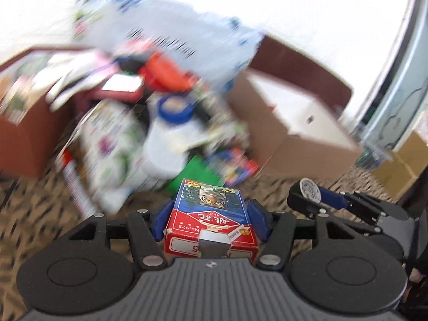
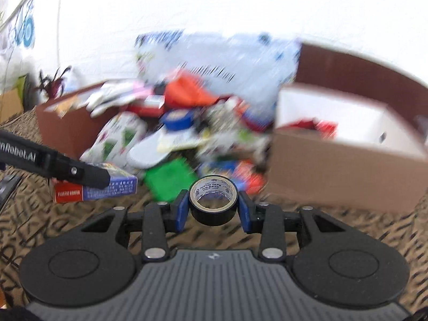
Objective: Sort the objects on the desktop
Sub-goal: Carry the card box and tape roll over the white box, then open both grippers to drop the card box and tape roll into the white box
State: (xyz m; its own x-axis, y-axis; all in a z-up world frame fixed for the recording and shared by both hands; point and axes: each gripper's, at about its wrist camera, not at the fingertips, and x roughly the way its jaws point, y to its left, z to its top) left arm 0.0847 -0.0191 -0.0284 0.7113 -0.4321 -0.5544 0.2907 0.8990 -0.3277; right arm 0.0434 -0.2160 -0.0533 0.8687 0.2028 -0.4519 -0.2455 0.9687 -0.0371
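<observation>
Patterned tablecloth (image 2: 80, 230) below; clutter ahead. My left gripper (image 1: 210, 218) pinches the card box (image 1: 211, 214), my right gripper (image 2: 212, 210) the tape roll (image 2: 212, 204). I'd hold both squarely toward the cardboard box (image 2: 334, 171) beyond my right fingers.

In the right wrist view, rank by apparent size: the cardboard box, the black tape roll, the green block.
1. cardboard box, though farther away
2. green block and black tape roll: alike; nearness and blur leave it unsure

The left black two-finger gripper with blue pads (image 1: 210, 220) is clamped on a red and blue card box (image 1: 211, 219), angled downward; the right black gripper with blue pads (image 2: 213, 208) pinches a black tape roll (image 2: 212, 204), also tilted down.
</observation>
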